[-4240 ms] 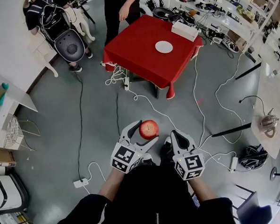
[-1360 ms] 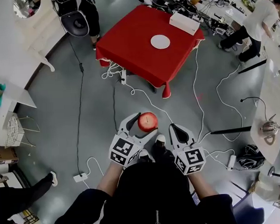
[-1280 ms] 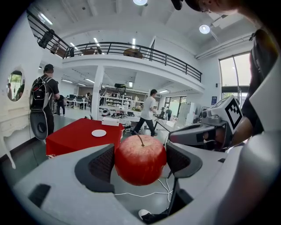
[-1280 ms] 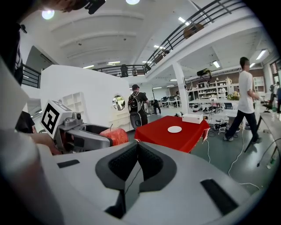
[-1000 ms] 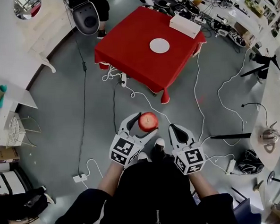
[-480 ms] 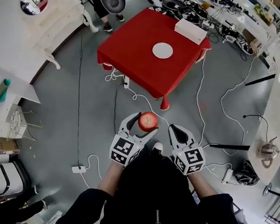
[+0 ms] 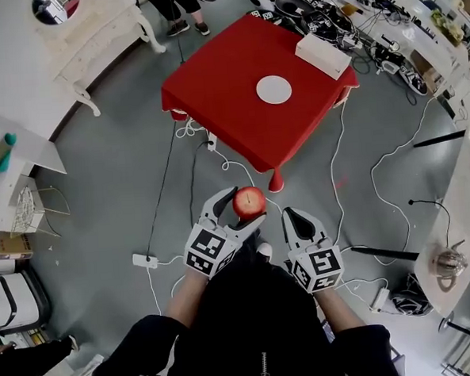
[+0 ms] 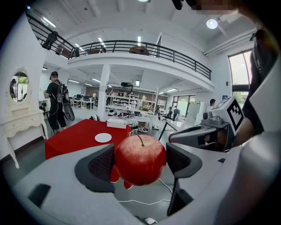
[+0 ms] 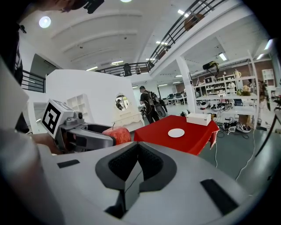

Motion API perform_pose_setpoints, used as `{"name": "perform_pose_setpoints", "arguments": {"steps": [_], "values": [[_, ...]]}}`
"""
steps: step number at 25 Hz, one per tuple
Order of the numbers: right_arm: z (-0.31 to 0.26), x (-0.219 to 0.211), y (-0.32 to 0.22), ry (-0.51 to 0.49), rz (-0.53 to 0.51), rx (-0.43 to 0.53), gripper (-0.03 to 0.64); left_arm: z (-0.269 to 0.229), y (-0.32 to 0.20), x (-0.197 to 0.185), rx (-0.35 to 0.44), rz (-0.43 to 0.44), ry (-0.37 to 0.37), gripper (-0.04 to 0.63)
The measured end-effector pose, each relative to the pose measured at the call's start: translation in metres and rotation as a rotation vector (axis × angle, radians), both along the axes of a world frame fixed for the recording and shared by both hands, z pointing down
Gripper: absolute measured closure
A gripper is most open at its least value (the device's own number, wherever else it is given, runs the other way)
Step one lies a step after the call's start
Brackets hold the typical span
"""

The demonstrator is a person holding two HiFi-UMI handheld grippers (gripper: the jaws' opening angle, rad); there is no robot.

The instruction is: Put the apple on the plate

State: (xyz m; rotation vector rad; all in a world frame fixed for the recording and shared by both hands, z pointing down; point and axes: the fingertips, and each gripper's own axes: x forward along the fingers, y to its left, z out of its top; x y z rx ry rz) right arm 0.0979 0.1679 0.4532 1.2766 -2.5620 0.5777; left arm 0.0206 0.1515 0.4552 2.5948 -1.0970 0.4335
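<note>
A red apple (image 7: 249,201) with a stem sits between the jaws of my left gripper (image 7: 242,207), which is shut on it; the left gripper view shows the apple (image 8: 140,159) pinched between the two dark pads. My right gripper (image 7: 293,219) is beside it, shut with nothing held, its pads meeting in the right gripper view (image 9: 137,165). The white plate (image 7: 274,89) lies on a table with a red cloth (image 7: 221,85) well ahead of me. It also shows as a small disc, the plate (image 8: 103,137) and the plate (image 9: 176,132), in both gripper views.
A white box (image 7: 322,55) sits at the red table's far right corner. Cables (image 7: 341,177) and a power strip (image 7: 145,261) trail across the grey floor. White furniture (image 7: 23,93) stands at the left, benches with gear (image 7: 399,22) at the right. A person (image 8: 55,105) stands beyond the table.
The red table has come slightly nearer in the head view and the floor has slid past beneath me. The grippers and apple keep the same pose.
</note>
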Motion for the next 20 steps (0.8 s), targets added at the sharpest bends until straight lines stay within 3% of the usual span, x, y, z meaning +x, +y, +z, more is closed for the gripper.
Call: {"name": "perform_pose_setpoints", "arguments": {"steps": [9,20], "values": [[0.006,0.001,-0.042,0.004,0.027,-0.012,0.606,0.007,-0.046,0.005,-0.008,0.032,0.01,0.222],[0.004,-0.029,-0.109,0.015,0.05,-0.022,0.606,0.008,-0.117,-0.016,-0.016,0.073,0.027,0.222]]}}
